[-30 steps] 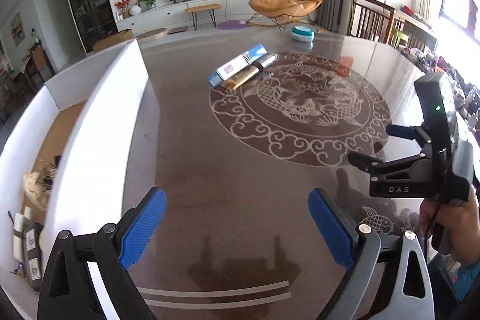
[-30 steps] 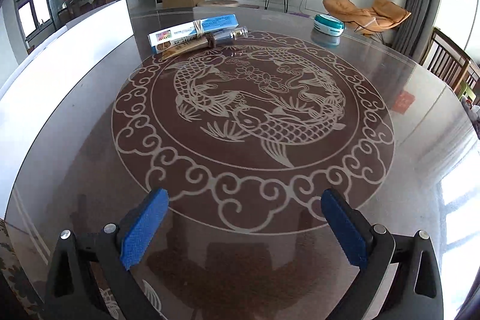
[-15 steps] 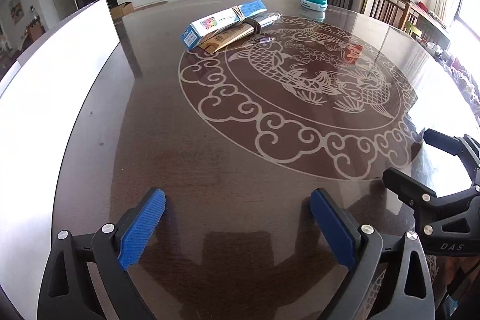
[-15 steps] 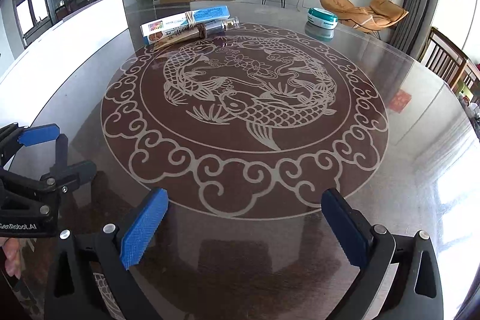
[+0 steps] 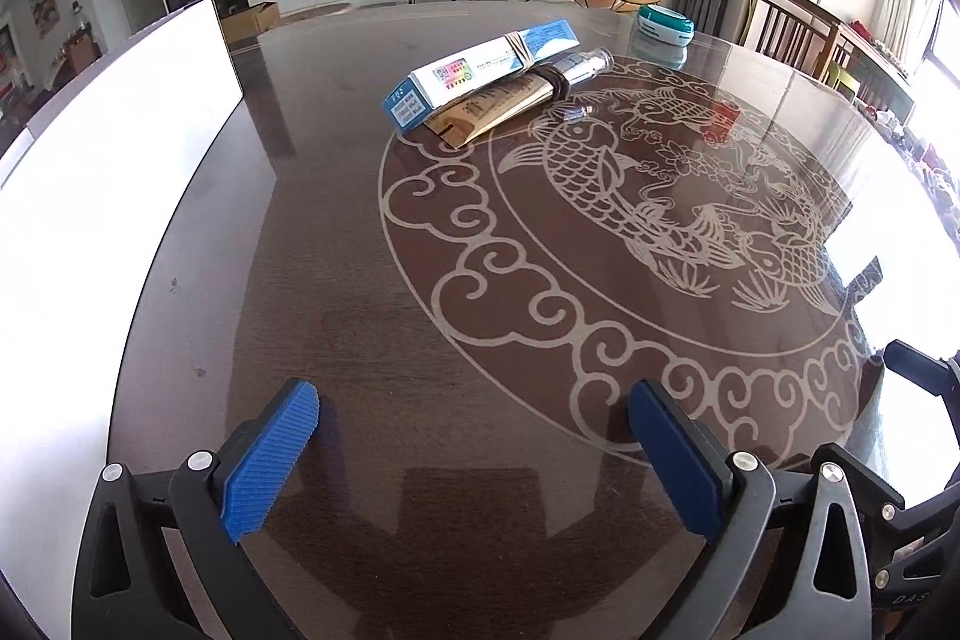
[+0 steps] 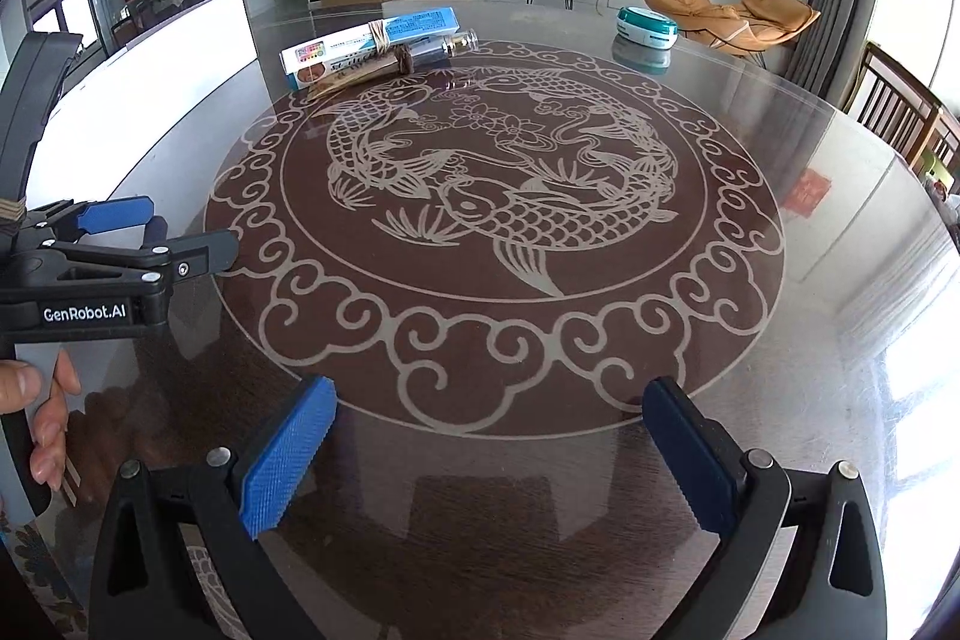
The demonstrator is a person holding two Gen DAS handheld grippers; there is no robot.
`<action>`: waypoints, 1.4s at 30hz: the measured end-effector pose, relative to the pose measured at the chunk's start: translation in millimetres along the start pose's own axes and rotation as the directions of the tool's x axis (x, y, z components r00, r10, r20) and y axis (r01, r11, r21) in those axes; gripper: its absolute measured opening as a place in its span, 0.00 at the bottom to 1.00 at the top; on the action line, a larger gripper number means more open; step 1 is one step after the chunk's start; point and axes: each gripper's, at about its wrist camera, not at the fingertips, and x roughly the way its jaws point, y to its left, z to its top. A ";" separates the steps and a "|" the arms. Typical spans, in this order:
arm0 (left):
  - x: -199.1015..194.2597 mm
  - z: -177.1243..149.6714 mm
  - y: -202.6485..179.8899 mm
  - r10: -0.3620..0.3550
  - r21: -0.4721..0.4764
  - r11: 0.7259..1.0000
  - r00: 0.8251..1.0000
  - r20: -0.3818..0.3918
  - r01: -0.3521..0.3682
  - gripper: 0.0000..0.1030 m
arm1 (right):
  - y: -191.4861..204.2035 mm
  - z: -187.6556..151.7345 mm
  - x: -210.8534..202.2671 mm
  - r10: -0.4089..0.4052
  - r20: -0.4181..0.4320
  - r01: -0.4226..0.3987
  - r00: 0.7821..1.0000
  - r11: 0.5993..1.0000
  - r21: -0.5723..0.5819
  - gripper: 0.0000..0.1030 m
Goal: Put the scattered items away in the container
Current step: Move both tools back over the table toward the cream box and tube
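A blue and white box [image 5: 480,70] with a rubber band lies on the far side of the round table, over a brown paper packet [image 5: 498,106] and beside a clear tube [image 5: 579,67]. The box [image 6: 372,40], the packet [image 6: 354,73] and the tube [image 6: 447,43] also show in the right wrist view. The white container wall [image 5: 108,148] stands along the table's left edge; its inside is hidden. My left gripper [image 5: 474,445] is open and empty, low over the near table. My right gripper [image 6: 489,451] is open and empty, and sees the left gripper [image 6: 120,232] at its left.
A teal and white round tin [image 5: 665,21] sits at the table's far edge. A small clear item [image 5: 576,111] lies by the packet. A red reflection [image 5: 720,124] shows on the glass top. Wooden chairs [image 5: 798,34] stand at the right.
My left gripper has swung right, away from the container, and now faces the box and packet across the table. The right gripper has moved little; the left gripper has come into its view.
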 end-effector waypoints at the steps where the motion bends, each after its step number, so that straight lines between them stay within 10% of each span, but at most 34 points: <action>1: 1.5 1.8 0.9 0.002 -0.003 1.000 1.000 0.001 -0.002 1.00 | 0.0 0.0 0.0 0.000 0.000 0.000 1.000 1.000 0.000 0.99; 26: 2.7 3.1 0.6 0.005 0.000 1.000 1.000 -0.003 -0.005 1.00 | -0.3 -0.1 0.3 0.002 0.000 -0.002 1.000 1.000 0.002 0.99; 42: 38.6 107.7 -25.3 0.205 0.288 0.937 0.979 0.002 -0.197 1.00 | 2.2 0.4 0.8 0.010 -0.001 -0.010 1.000 1.000 -0.004 0.99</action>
